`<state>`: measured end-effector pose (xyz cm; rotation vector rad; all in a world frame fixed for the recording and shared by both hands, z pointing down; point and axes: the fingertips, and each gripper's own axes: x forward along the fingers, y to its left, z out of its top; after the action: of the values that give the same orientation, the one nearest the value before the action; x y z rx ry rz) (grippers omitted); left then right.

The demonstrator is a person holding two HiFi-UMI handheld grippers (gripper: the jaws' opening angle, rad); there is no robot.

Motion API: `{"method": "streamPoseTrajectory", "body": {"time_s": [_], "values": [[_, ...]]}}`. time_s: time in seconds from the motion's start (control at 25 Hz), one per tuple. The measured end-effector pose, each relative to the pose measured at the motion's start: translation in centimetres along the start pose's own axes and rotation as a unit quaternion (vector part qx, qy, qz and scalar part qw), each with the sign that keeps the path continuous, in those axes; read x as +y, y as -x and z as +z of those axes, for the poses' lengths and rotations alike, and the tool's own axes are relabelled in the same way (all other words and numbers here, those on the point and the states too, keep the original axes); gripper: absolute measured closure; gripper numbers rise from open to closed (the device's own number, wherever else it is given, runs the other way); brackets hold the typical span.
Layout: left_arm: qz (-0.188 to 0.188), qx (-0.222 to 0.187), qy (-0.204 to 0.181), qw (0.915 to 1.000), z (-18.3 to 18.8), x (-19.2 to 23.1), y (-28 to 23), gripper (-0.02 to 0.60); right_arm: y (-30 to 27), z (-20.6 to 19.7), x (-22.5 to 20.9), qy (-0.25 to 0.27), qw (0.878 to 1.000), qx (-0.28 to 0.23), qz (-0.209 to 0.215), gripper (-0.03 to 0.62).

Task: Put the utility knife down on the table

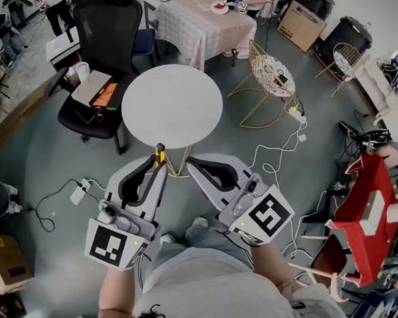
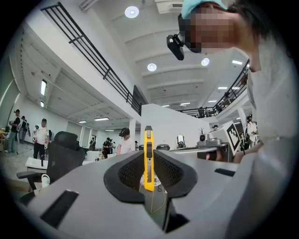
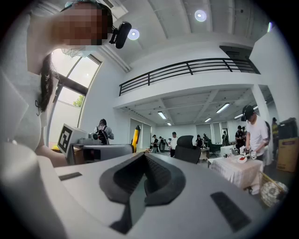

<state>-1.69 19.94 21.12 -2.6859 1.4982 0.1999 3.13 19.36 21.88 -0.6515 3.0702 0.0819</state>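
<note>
A yellow utility knife [image 1: 160, 154] with a black slider stands between the jaws of my left gripper [image 1: 157, 166], which is shut on it; the knife's tip pokes out toward the round white table [image 1: 172, 104]. In the left gripper view the knife [image 2: 148, 156] rises upright from the closed jaws. My right gripper [image 1: 194, 163] is beside the left one, shut with nothing in it. Its own view shows the closed jaws [image 3: 140, 179] and the knife [image 3: 136, 135] off to the left. Both grippers hover near the table's front edge.
A black office chair [image 1: 103, 56] with a box on its seat stands left of the table. A gold wire chair [image 1: 268, 75] is at its right, a cloth-covered table [image 1: 203, 22] behind. Cables and a power strip [image 1: 79, 192] lie on the floor. Red stand [image 1: 366, 211] at right.
</note>
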Motion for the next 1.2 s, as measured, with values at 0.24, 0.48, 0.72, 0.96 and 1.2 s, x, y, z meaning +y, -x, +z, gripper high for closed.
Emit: {"method": "streamPoseTrajectory", "body": {"time_s": [0.24,0.48,0.72,0.96,1.2], "values": [[-0.001,0.002,0.008,1.0000,-0.4,-0.4,0.0,0.515,0.5,-0.3,0.2,-0.003,1.000,0.001,0.003,0.586],[-0.004,0.006,0.008,0.9999,-0.9,-1.2,-0.6,0.515,1.2,-0.5,-0.3,-0.005,1.000,-0.001,0.003,0.586],[0.001,0.013,0.004,0.9999,-1.3,-1.8,-1.7,0.515,1.8,-0.8,-1.4,-0.009,1.000,-0.002,0.006,0.586],[0.017,0.021,0.000,0.9996,-2.2,-1.4,-3.4,0.515,2.3,-0.9,-3.4,-0.015,1.000,-0.010,0.014,0.586],[0.035,0.024,-0.004,0.9991,-3.2,-1.7,-5.7,0.515,3.5,-1.5,-5.6,-0.011,0.999,-0.005,0.034,0.586]]}}
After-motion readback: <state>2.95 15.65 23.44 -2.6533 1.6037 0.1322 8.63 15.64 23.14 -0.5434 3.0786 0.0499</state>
